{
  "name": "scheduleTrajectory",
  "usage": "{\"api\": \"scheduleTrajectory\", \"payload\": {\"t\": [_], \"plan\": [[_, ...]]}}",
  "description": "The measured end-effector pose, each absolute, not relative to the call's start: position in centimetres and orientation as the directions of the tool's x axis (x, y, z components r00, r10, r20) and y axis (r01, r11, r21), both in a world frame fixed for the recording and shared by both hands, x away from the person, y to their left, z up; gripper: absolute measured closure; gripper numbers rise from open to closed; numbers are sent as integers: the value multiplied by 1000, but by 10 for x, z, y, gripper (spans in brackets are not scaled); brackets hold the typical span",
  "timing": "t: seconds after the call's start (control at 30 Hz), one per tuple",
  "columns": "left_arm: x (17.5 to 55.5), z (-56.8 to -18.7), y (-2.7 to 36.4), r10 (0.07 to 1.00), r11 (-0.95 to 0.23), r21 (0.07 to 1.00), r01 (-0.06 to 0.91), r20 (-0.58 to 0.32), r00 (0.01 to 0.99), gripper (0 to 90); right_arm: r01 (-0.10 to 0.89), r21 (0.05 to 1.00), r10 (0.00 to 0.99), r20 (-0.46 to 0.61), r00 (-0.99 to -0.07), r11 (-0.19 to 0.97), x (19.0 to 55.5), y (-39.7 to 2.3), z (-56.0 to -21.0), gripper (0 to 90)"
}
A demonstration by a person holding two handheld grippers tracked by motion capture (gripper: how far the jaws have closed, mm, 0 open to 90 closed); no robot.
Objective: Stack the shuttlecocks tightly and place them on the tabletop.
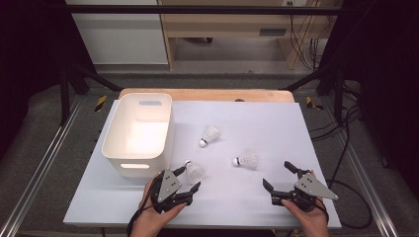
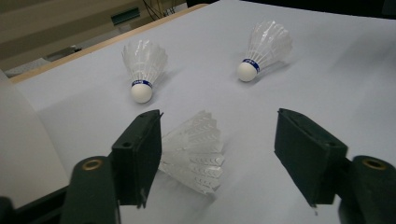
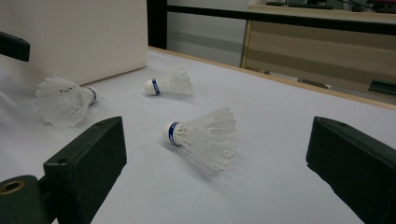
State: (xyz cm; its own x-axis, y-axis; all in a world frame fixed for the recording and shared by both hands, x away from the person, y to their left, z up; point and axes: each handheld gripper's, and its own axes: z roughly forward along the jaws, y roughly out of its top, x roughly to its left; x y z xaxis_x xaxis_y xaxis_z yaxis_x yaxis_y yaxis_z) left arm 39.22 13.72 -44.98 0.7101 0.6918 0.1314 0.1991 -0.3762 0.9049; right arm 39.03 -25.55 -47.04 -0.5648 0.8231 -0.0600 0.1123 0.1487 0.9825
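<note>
Three white feather shuttlecocks lie on the white table top. The nearest shuttlecock (image 1: pixel 194 171) (image 2: pixel 196 151) lies between the jaws of my left gripper (image 1: pixel 188 179) (image 2: pixel 219 126), with its feather skirt toward me. One jaw is against the feathers and the other stands clear of them, so the gripper is open. A second shuttlecock (image 1: pixel 247 159) (image 3: pixel 205 135) lies on its side just ahead of my right gripper (image 1: pixel 279 176) (image 3: pixel 215 156), whose jaws stand wide open around nothing. The third shuttlecock (image 1: pixel 210 134) (image 2: pixel 142 65) (image 3: pixel 170 81) rests farther back, near the middle.
A white plastic bin (image 1: pixel 138 133) (image 3: pixel 79 37) with handle slots stands at the table's left, just beyond my left gripper. The wooden table edge (image 1: pixel 207 94) runs along the back. Bare white table top (image 1: pixel 267 123) spreads to the right of the bin.
</note>
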Motion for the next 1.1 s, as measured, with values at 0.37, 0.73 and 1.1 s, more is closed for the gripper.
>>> {"api": "scheduleTrajectory", "payload": {"t": [0.37,0.73,1.1], "plan": [[395,-454,122,671,-420,859,292,77,738,820,118,982,822,-53,-567,144,390,-256,-470,54],[409,-460,114,738,-369,825,428,-20,674,900,115,984,823,-51,-566,139,389,-257,-469,54],[417,-468,98,781,-387,789,477,5,624,900,110,984,822,-55,-567,142,389,-257,-469,55]]}}
